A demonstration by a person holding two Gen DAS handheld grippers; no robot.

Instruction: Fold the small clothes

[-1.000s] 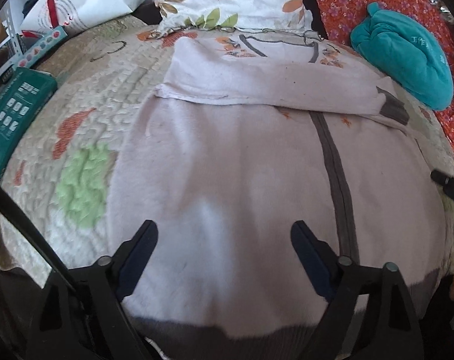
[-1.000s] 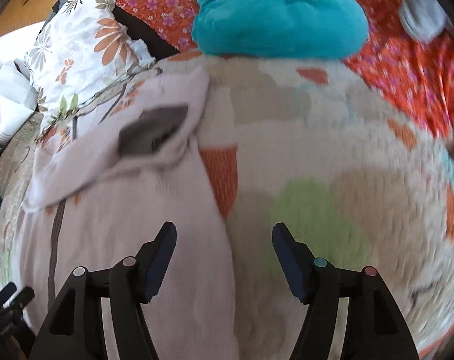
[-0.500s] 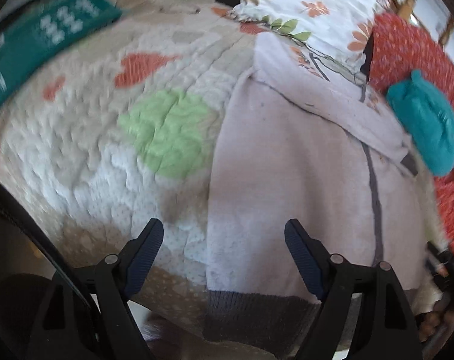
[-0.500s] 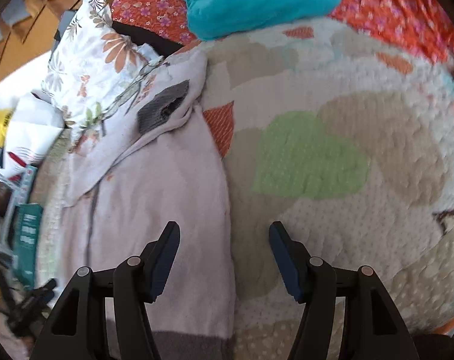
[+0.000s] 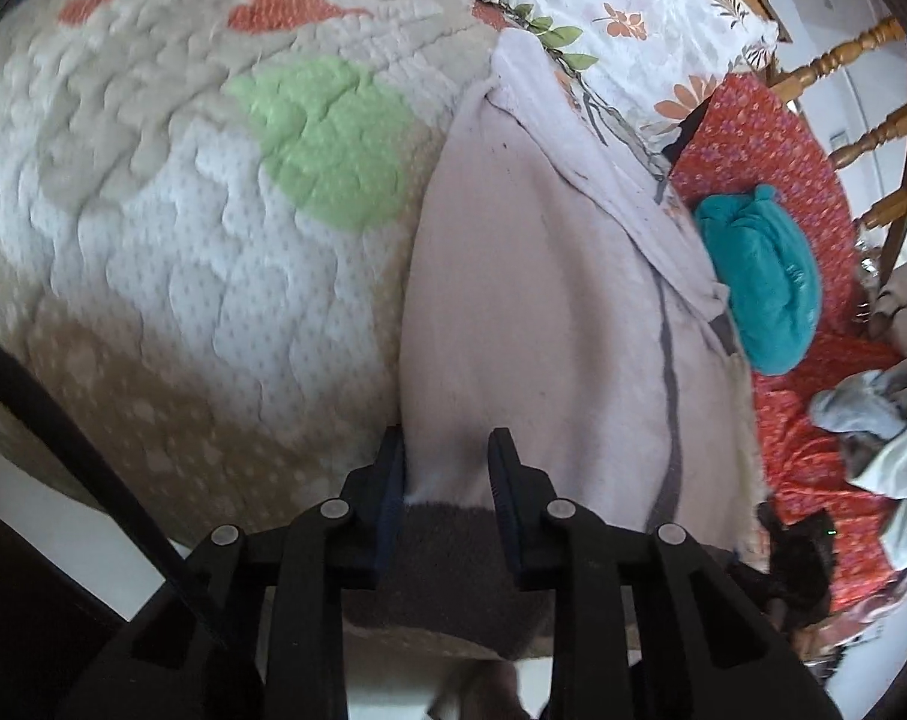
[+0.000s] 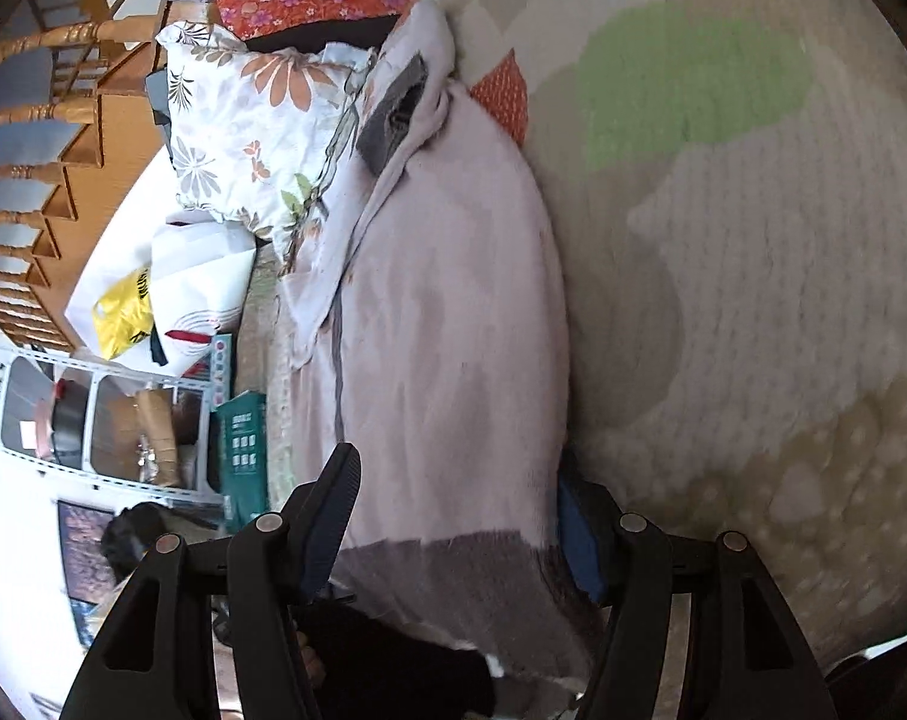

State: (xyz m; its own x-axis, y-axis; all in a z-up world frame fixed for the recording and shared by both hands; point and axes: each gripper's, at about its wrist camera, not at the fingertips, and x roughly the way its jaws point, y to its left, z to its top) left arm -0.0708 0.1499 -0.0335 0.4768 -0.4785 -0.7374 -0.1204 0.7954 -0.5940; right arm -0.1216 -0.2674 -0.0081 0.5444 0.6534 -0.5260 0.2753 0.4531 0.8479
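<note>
Each view looks forward along its own jaws from very close above the near edge of the bed [image 5: 153, 276]. The left view faces up the bed and rightward; the right view is rolled sideways. Both share the pale sweater [image 5: 543, 300] [image 6: 453, 324] and flowered pillow [image 5: 621, 18] [image 6: 255, 120].

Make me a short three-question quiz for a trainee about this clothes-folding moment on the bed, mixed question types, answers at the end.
1. True or false: the left gripper has its fingers closed on the grey hem end of the pale pink garment.
2. Multiple choice: the right gripper is A) wide open, its fingers either side of the hem, B) clamped on the floral pillow, C) out of view.
3. Fill in: the bundle lying on the red floral cloth beyond the garment is ____ in colour.

Key: 1 true; 2 A; 3 teal.
</note>
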